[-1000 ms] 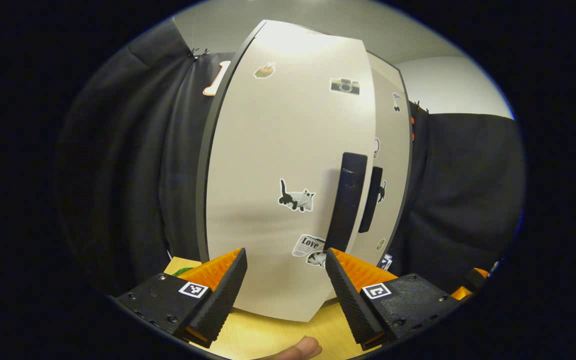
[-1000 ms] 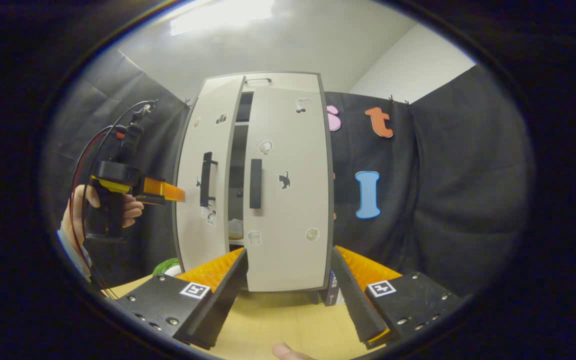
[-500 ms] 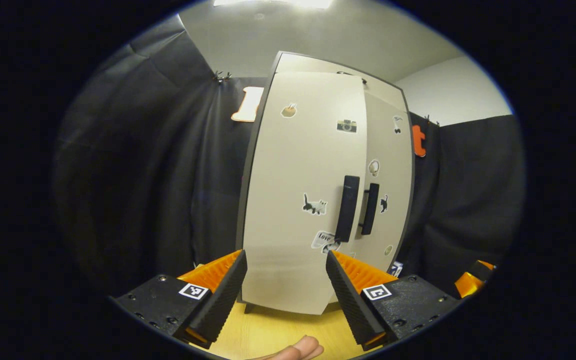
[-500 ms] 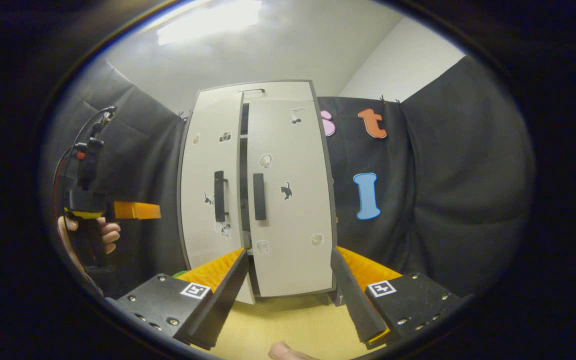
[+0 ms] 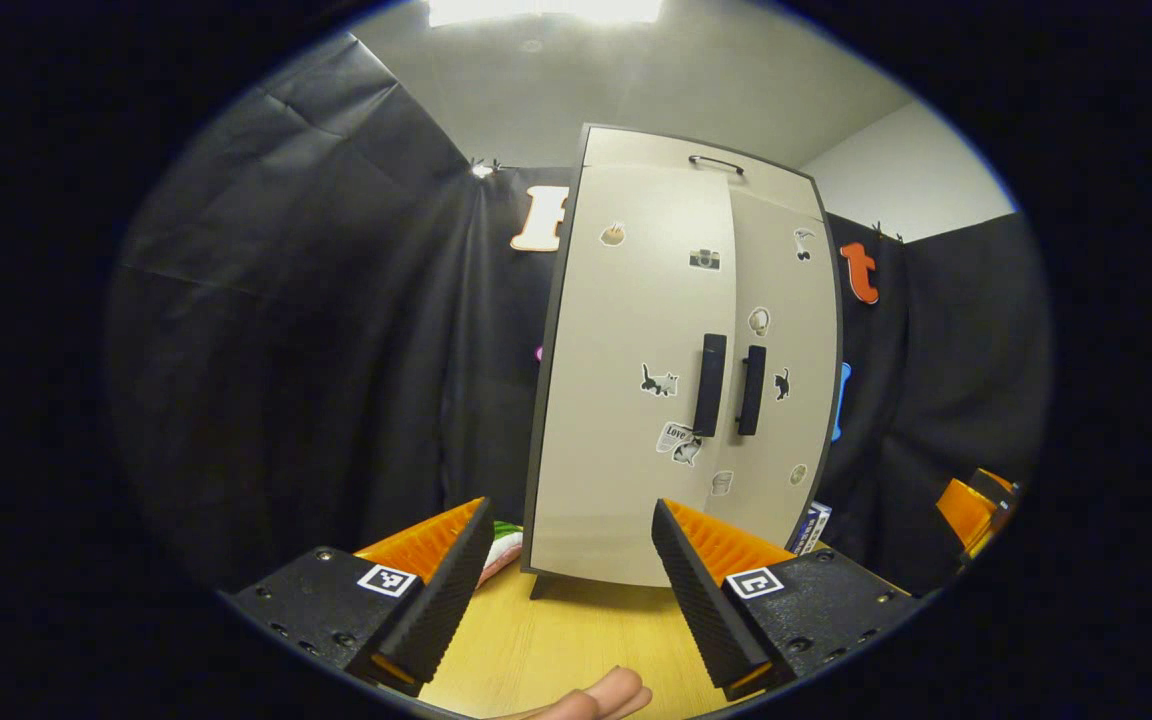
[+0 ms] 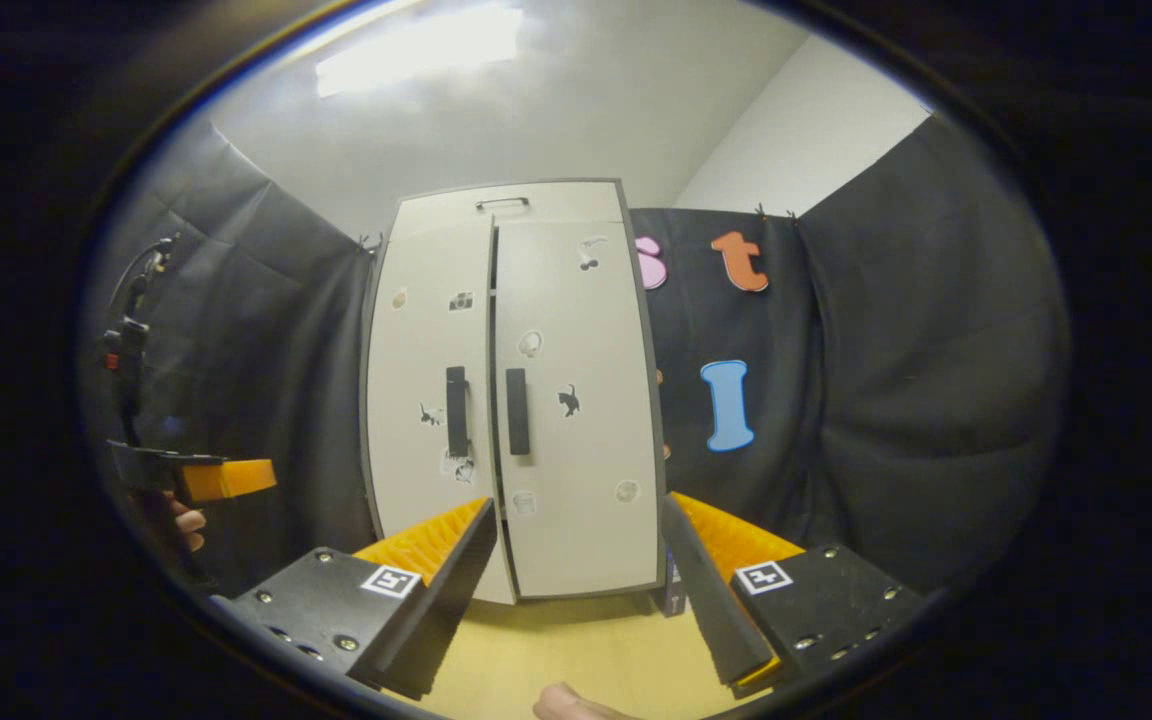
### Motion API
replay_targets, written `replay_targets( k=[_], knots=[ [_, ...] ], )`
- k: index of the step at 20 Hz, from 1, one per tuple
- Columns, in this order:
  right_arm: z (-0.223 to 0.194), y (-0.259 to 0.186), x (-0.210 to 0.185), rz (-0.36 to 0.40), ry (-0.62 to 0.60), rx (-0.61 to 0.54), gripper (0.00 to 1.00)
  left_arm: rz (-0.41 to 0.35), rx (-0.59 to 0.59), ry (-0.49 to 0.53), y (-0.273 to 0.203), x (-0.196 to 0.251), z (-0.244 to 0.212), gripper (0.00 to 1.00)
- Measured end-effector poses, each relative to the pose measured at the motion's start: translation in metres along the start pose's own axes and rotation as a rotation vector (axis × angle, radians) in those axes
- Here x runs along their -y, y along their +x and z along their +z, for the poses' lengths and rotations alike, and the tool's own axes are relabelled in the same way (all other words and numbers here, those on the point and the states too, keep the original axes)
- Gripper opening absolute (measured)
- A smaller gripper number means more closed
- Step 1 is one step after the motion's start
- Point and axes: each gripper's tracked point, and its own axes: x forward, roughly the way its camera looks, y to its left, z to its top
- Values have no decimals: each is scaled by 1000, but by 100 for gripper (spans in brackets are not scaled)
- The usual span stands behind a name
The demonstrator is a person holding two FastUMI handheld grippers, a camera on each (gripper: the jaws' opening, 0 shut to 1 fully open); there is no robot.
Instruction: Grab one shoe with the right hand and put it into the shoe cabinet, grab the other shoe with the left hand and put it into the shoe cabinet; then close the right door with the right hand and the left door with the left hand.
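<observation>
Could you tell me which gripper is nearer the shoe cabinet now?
About equal: the left gripper faces the shoe cabinet from its left, the right gripper faces its doors squarely.

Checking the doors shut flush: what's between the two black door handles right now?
Just the thin seam where the left door and right door meet, in the right gripper view; the handles stand apart.

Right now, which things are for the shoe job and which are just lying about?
For the job: shoe cabinet, left door, right door, left gripper, right gripper.
Just lying about: green-and-white thing, small box.
</observation>
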Motion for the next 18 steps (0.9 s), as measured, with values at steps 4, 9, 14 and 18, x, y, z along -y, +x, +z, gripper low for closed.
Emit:
replay_targets(
  k=[4,9,14,18],
  knots=[
    [6,-8,13,-44,-25,13,97,-29,42,41,-22,14,9,96],
    [0,-9,11,-43,-37,-4,99,-70,24,53,-28,25,1,96],
    [-1,-10,11,-54,-55,-8,99,-99,-2,32,-25,31,-9,96],
    [-10,-10,1,-23,-39,-25,98,-97,17,16,-25,26,-5,96]
  ],
)
